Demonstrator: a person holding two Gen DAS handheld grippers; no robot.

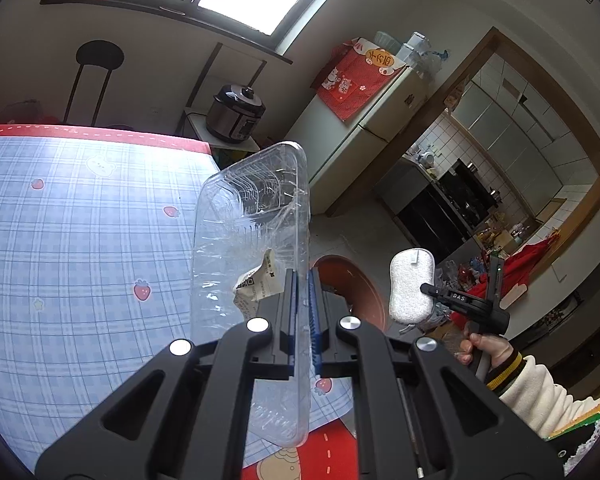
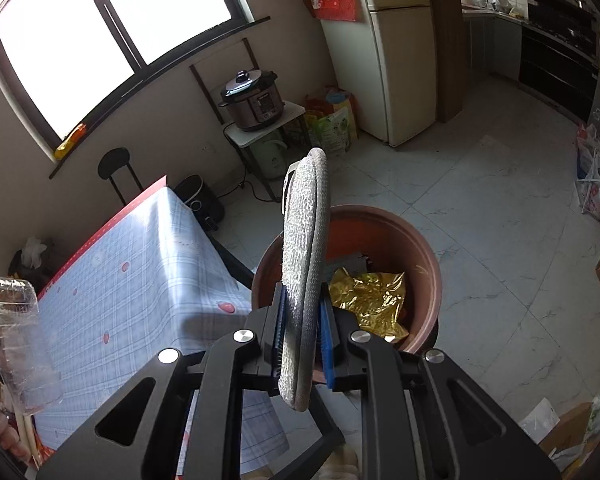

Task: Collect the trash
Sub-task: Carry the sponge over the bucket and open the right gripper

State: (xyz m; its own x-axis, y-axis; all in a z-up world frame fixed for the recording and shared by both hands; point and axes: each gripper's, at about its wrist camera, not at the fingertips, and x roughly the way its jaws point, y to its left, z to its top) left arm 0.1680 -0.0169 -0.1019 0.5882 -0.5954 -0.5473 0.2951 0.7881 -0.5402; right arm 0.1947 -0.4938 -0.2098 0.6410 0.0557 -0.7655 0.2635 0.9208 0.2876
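The clear plastic tray [image 1: 252,248] is a crinkly see-through clamshell type thing with ribbed walls and a torn paper label [image 1: 258,286] stuck on it. The left tool [image 1: 302,312] is clamped tight on its edge, holding it up on end above the tabletop [image 1: 80,216] with the blue plaid strawberry cloth. The other bit of trash is a sponge pad [image 2: 304,264], white and fuzzy on one face, grey mesh with a rounded rim on the other. The right tool [image 2: 302,332] is pinched shut on its lower end, pointing down so the pad stands upright right over the big terracotta pot [image 2: 384,232] on the floor, which already has crumpled gold foil [image 2: 366,296] inside. From the left camera you see a hand [image 1: 486,350] in a cream sleeve gripping the right handle. The tray's bottom is cut off behind the tool body, and the label print is too small to read.
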